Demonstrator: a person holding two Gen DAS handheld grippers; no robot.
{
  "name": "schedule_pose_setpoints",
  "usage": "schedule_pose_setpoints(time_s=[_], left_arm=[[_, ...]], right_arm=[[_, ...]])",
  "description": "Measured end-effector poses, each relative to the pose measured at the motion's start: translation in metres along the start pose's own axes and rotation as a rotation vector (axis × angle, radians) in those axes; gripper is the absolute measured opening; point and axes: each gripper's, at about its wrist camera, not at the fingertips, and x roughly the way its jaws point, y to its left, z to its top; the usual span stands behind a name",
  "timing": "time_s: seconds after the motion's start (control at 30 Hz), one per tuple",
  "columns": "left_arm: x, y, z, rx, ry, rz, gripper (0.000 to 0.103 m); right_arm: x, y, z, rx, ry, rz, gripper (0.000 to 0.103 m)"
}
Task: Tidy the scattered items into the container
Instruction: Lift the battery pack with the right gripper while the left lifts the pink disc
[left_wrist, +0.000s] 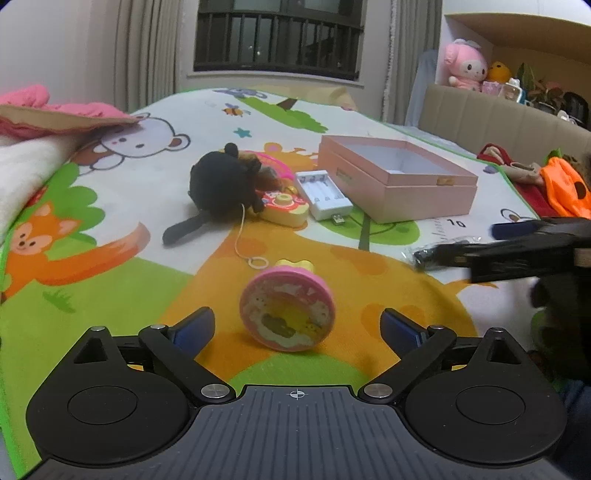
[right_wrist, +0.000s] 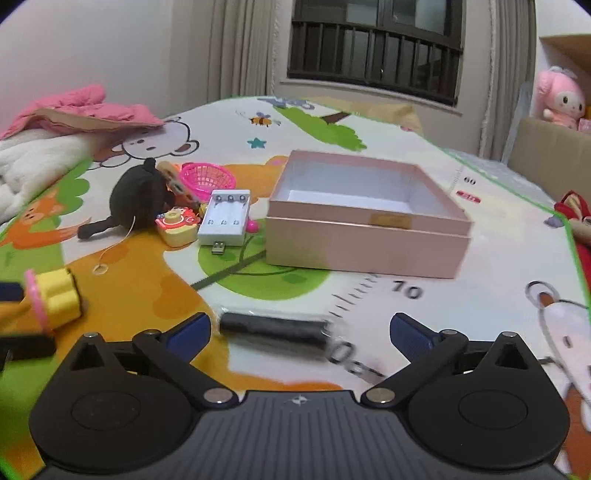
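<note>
A round pink toy with a yellow back (left_wrist: 287, 310) stands on edge on the play mat, between the wide-apart fingers of my left gripper (left_wrist: 298, 325); the pads do not touch it. My right gripper (right_wrist: 301, 330) is open too, with a black cylinder in clear wrap (right_wrist: 273, 328) lying crosswise between its fingers, untouched. The open pink box (right_wrist: 362, 247) sits beyond, its inside bare. Left of the box are a white battery charger (right_wrist: 225, 218), a toy camera (right_wrist: 177, 225), a black plush (right_wrist: 138, 195) and a pink basket (right_wrist: 208, 177).
The cartoon play mat (left_wrist: 122, 295) covers a bed. A pink jacket (left_wrist: 55, 110) and white blanket (left_wrist: 22, 166) lie at the left edge. An orange cloth (left_wrist: 565, 188) and a doll lie at the right edge. A headboard (left_wrist: 498, 118) and a shelf of plush toys stand behind.
</note>
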Motion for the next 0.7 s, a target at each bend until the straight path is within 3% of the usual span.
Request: schedule_pose_setpoints(time_s=[0.03, 0.1, 0.2, 0.4, 0.53, 0.7], left_arm=[[0.000, -0.001, 0.000, 0.003, -0.006, 0.011, 0.099], [0.000, -0.001, 0.002, 0.001, -0.021, 0.036, 0.099], [0.004, -0.001, 0.005, -0.010, -0.035, 0.065, 0.099], [0.017, -0.015, 0.006, 0.036, -0.013, 0.087, 0.098], [0.022, -0.023, 0.007, 0.056, 0.018, 0.096, 0.065], [0.021, -0.031, 0.009, 0.060, 0.021, 0.087, 0.061]], right_arm=[[0.010, 0.004, 0.001, 0.004, 0.031, -0.012, 0.103], [0.023, 0.003, 0.001, 0.006, 0.061, -0.009, 0.091], [0.018, 0.003, -0.002, -0.018, 0.040, 0.004, 0.082], [-0.016, -0.008, -0.007, -0.069, 0.014, 0.044, 0.081], [-0.038, -0.019, -0.012, -0.090, -0.004, 0.078, 0.081], [-0.055, -0.028, -0.017, -0.090, -0.029, 0.096, 0.081]])
